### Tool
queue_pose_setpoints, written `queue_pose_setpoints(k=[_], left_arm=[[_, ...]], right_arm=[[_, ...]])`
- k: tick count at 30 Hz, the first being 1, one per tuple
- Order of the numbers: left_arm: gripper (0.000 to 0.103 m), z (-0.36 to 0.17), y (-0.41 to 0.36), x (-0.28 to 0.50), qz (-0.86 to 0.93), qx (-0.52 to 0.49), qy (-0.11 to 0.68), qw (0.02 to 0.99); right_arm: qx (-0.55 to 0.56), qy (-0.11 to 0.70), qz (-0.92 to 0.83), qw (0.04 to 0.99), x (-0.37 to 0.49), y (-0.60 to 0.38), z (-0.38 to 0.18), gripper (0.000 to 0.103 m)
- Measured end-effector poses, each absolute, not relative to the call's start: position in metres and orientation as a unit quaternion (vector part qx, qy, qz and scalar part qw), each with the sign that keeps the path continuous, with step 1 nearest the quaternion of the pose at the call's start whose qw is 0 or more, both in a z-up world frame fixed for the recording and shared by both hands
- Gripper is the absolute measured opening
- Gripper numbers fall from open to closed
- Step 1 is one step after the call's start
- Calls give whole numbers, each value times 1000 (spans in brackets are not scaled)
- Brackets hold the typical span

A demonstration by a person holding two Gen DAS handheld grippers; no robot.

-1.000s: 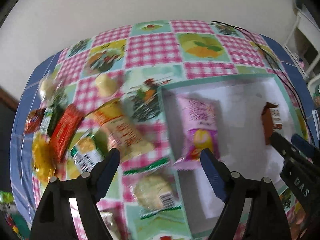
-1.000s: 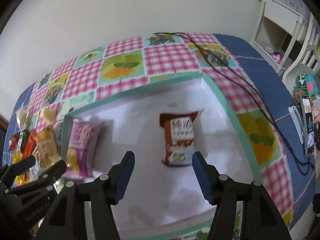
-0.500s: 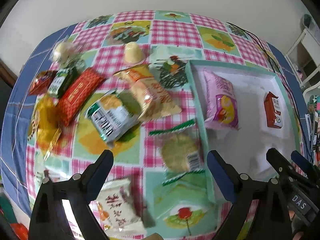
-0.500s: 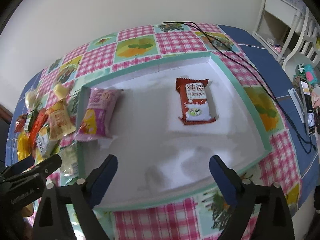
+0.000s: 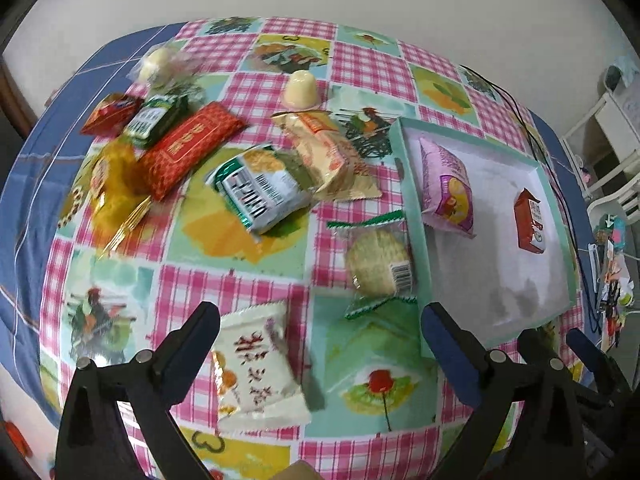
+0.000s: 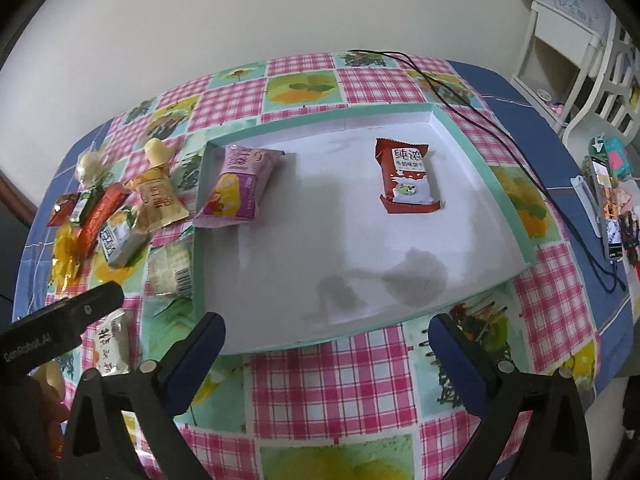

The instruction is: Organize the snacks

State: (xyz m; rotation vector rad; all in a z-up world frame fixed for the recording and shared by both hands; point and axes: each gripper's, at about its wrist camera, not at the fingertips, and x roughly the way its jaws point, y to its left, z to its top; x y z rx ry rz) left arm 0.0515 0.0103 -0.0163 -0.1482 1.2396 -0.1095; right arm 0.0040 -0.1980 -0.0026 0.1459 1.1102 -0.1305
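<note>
Left gripper (image 5: 320, 332) and right gripper (image 6: 326, 338): black plastic arms, silver pivot screws. Blue fingertip pads (image 6: 454, 354). White lettering on the housing.

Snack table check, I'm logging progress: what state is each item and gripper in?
Tray: holds two packets, mostly bare.
Pink packet: lying in the tray.
Red-brown packet: lying in the tray.
White packet: on the cloth, outside the tray.
Round cracker pack: on the cloth, against the tray wall.
Left gripper: open, empty.
Right gripper: open, empty.
</note>
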Motion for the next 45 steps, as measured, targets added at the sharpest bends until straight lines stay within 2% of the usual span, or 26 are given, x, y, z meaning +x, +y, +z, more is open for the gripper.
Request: queue_pose_setpoints(k=[21, 33, 39, 41, 43, 45], left_arm=[[101, -38, 23, 35, -28, -64, 638, 767], [100, -53, 62, 36, 15, -92, 664, 742], [90, -56, 68, 38, 11, -95, 668, 738], [80, -57, 65, 42, 7, -95, 670, 737], [76, -60, 65, 43, 5, -94, 672, 735], [74, -61, 65, 45, 2, -96, 673, 733]], right_arm=[[46, 546, -51, 835, -7, -171, -3, 103], [54, 551, -8, 833, 6, -133, -12, 101], [80, 531, 16, 843, 16, -129, -9, 94], [81, 531, 20, 843, 19, -126, -10, 89], [82, 531, 22, 843, 21, -123, -10, 87], [81, 529, 23, 844, 22, -122, -10, 85]])
